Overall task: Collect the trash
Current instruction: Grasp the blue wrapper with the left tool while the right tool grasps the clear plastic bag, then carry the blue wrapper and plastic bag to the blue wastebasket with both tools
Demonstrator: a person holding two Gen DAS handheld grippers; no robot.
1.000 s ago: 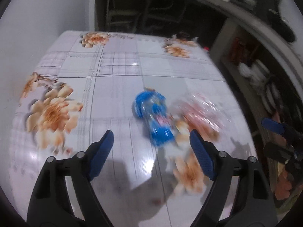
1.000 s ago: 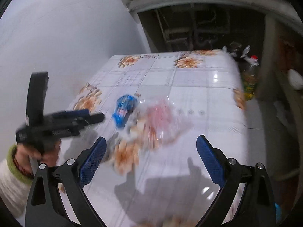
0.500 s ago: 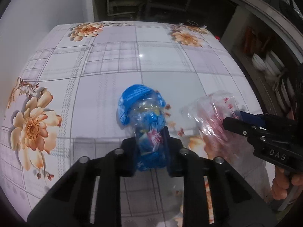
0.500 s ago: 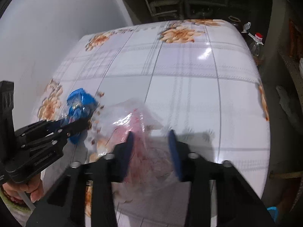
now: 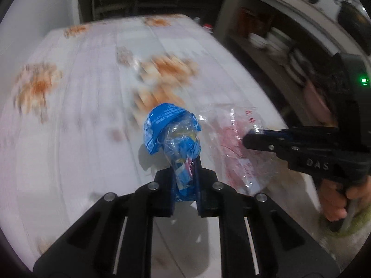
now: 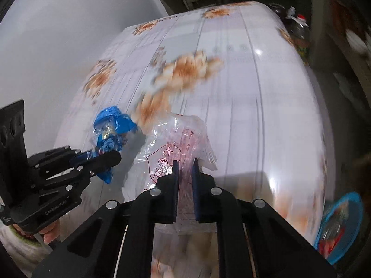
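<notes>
A crumpled blue snack wrapper (image 5: 170, 125) is pinched between the pads of my left gripper (image 5: 185, 169), whose jaws are still closing on it. It hangs just above the floral tablecloth (image 5: 76, 120). A clear plastic bag with red print (image 6: 176, 139) sits between the pads of my right gripper (image 6: 184, 165), and those jaws are closing on it too. Each wrist view shows the other side: the left gripper (image 6: 111, 158) with the blue wrapper (image 6: 113, 120), and the right gripper (image 5: 249, 139) with the clear bag (image 5: 234, 153).
A blue basket (image 6: 354, 210) holding scraps stands off the table's right edge, low in the right wrist view. A plastic bottle (image 6: 300, 33) stands past the far right corner. Dark shelves with dishes (image 5: 273, 39) run along the right. A white wall lies to the left.
Both grippers came down open over the two wrappers, closed on them, and now carry them sideways across the table; the background is blurred by the motion.
</notes>
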